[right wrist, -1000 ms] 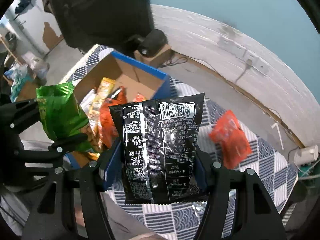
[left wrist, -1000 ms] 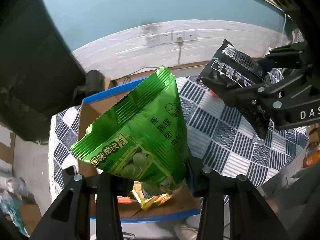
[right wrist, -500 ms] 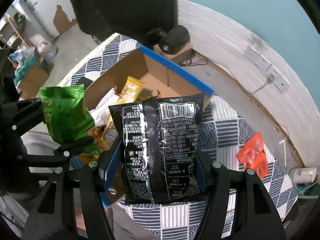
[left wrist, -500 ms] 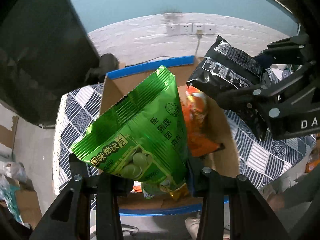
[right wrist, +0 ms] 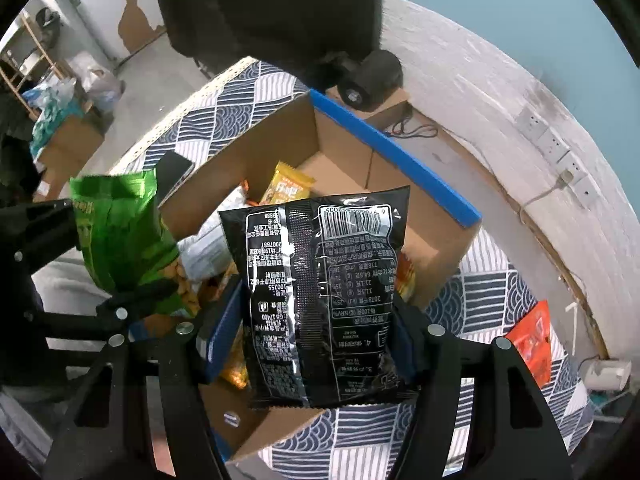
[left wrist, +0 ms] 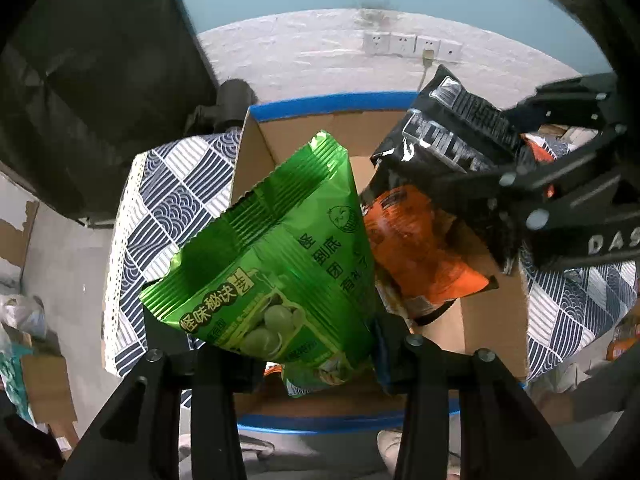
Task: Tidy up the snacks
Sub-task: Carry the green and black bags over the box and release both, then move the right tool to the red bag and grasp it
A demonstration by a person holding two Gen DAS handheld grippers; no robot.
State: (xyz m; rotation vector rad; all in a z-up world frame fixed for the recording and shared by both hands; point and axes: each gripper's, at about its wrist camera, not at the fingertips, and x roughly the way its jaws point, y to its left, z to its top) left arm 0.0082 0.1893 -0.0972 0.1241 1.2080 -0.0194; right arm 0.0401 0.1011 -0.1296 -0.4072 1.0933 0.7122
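Left tongs (left wrist: 316, 356) pinch the green snack bag (left wrist: 276, 264) by its lower edge; glossy, crimped top, yellow lettering, pale round snacks pictured. Right tongs (right wrist: 320, 344) pinch the black snack bag (right wrist: 324, 300); white print, barcode at the top. Both bags hang above the open cardboard box (right wrist: 424, 240), blue-taped rim, directly ahead of the tongs. Orange packet (left wrist: 420, 256) lies inside, beyond the green bag.

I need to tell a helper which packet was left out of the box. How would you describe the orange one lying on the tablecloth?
Start at the open cardboard box with blue-taped rim on the blue-and-white patterned tablecloth. Beyond the box's right side, near the cloth's edge, lies a flat orange foil snack packet. It alone rests on the cloth, outside the box and held by no fingers.
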